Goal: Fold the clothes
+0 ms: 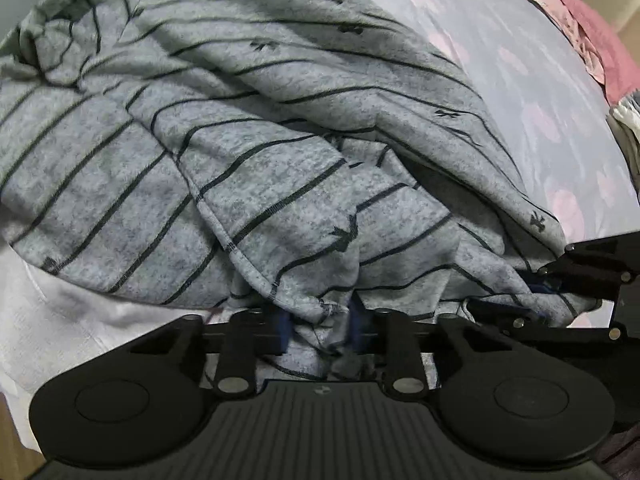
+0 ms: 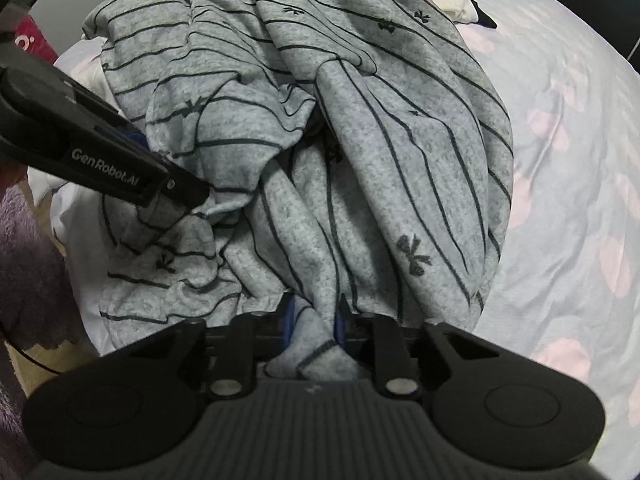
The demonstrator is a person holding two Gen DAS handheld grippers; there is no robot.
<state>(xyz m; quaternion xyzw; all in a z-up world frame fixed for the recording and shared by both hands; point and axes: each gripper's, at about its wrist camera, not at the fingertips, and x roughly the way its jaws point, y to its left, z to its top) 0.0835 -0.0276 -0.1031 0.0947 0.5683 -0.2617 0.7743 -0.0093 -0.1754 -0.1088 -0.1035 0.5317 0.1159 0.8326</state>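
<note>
A grey knit garment with thin dark stripes and small bow prints point(image 1: 256, 128) lies bunched on the bed; it also fills the right wrist view point(image 2: 360, 140). My left gripper point(image 1: 320, 320) is shut on a fold of its hem. My right gripper point(image 2: 314, 320) is shut on another bunched edge of the garment. The right gripper shows at the right edge of the left wrist view point(image 1: 560, 276), and the left gripper shows at the left of the right wrist view point(image 2: 188, 200), both clamped in the cloth and close together.
The bed has a pale lilac sheet with pink blotches point(image 1: 520, 80) point(image 2: 580, 160). Pink and red clothes point(image 1: 592, 36) lie at the far right. White cloth point(image 1: 60, 312) lies under the garment. A purple fuzzy item point(image 2: 24, 248) sits at the left.
</note>
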